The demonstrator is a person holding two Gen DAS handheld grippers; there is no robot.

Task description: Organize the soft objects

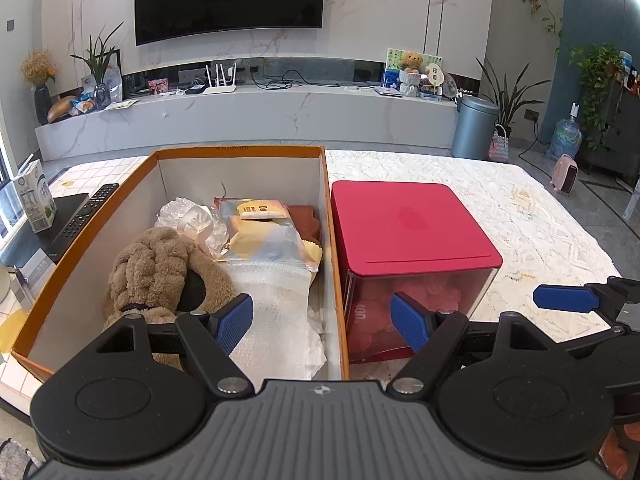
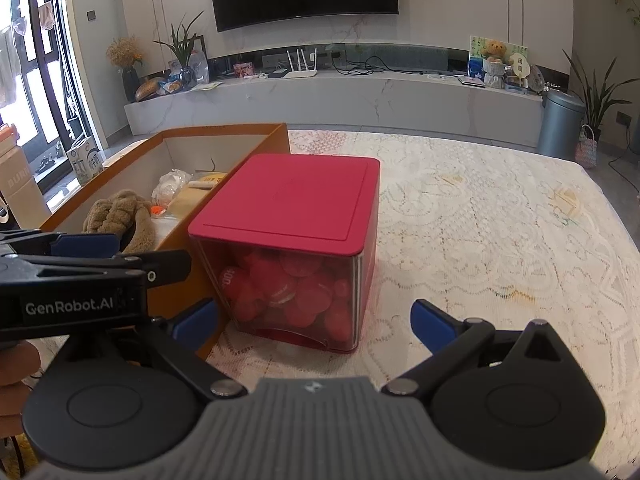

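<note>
An orange cardboard box (image 1: 240,151) holds a tan plush toy (image 1: 156,264), a white mesh cloth (image 1: 276,292), a pastel snack packet (image 1: 264,232) and a clear plastic bag (image 1: 188,216). To its right, close against it, stands a red lidded box (image 1: 408,224) whose clear front shows red soft things inside. My left gripper (image 1: 323,322) is open and empty, over the near end of the orange box's right wall. My right gripper (image 2: 315,322) is open and empty just in front of the red box (image 2: 292,200). The plush (image 2: 116,216) also shows in the right wrist view.
Both boxes sit on a white lace tablecloth (image 2: 480,220). Left of the orange box lie a black remote (image 1: 86,216) and a milk carton (image 1: 34,200). A hand (image 2: 16,368) shows at the left edge. A TV bench runs along the far wall.
</note>
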